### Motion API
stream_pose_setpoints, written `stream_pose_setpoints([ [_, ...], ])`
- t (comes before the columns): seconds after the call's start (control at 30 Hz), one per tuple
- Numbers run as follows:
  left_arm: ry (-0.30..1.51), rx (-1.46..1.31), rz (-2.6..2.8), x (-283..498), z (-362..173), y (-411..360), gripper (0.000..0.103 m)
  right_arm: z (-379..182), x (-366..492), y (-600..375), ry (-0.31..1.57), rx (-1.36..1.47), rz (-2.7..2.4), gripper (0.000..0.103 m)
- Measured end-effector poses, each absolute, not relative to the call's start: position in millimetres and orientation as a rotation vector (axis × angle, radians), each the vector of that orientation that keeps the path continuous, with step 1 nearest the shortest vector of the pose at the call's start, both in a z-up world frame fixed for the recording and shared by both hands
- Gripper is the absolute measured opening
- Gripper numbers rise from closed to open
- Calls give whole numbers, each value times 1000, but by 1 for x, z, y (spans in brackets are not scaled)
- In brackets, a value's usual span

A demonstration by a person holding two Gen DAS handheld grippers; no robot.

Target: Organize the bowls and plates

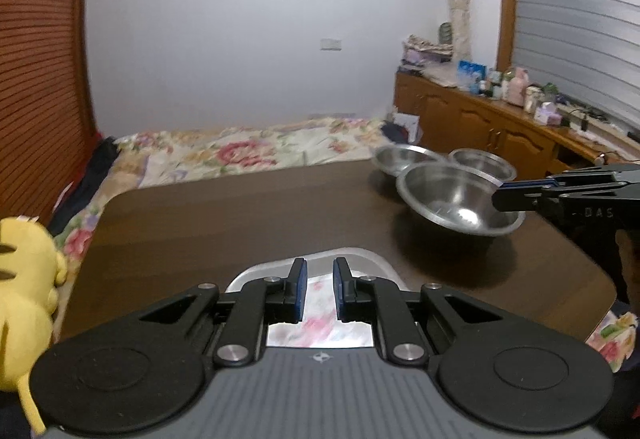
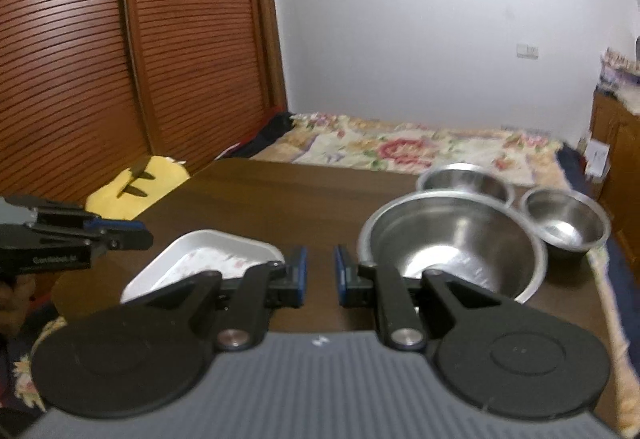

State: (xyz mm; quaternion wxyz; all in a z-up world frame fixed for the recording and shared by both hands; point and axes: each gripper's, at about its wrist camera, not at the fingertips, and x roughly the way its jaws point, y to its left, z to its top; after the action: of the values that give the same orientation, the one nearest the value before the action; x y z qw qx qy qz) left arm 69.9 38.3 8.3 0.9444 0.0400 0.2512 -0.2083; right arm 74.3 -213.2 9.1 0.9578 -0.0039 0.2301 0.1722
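Dark table (image 1: pixel 240 207) fills mid-frame. Large steel bowl (image 2: pixel 452 243) right of centre; two smaller bowls behind it, one (image 2: pixel 466 179) upper right, one (image 2: pixel 566 223) far right. White tray (image 2: pixel 200 259) lower left. Left gripper (image 1: pixel 320 289) low over the tray, fingers slightly spread, nothing between. Right gripper (image 2: pixel 321 275) likewise spread, empty, just before the large bowl.

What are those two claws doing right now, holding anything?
Left claw: open, holding nothing, poised above the white tray.
Right claw: open, holding nothing, near the rim of the big steel bowl.
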Motion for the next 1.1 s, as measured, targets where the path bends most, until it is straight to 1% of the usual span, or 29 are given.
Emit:
stream_pose_setpoints([
  [0.1, 503, 97, -446, 79, 11, 21, 16, 17, 78, -224, 436, -36, 321, 17],
  [0.17, 500, 117, -454, 86, 12, 8, 23, 20, 81, -234, 423, -47, 295, 18],
  [0.2, 494, 128, -459, 88, 13, 2, 31, 20, 82, -238, 422, -50, 280, 26],
  [0.23, 488, 136, -466, 89, 12, -2, 36, 21, 83, -242, 421, -52, 264, 30],
  [0.27, 482, 140, -474, 91, 13, -7, 37, 21, 85, -246, 419, -54, 249, 35],
  [0.33, 474, 138, -488, 94, 15, -15, 45, 20, 85, -253, 413, -59, 217, 35],
  [0.53, 457, 119, -508, 102, 24, -37, 56, 10, 89, -270, 416, -67, 150, 44],
  [0.6, 454, 135, -525, 104, 24, -44, 60, 5, 91, -275, 421, -67, 134, 54],
  [0.63, 449, 143, -532, 105, 24, -49, 62, 2, 92, -277, 422, -69, 122, 56],
  [0.77, 469, 162, -555, 115, 18, -64, 62, -12, 101, -285, 445, -62, 89, 56],
  [0.87, 508, 156, -585, 123, 14, -73, 61, -21, 107, -293, 460, 5, 75, 55],
  [1.1, 584, 146, -596, 141, -5, -91, 50, -31, 112, -298, 484, 56, 57, 55],
])
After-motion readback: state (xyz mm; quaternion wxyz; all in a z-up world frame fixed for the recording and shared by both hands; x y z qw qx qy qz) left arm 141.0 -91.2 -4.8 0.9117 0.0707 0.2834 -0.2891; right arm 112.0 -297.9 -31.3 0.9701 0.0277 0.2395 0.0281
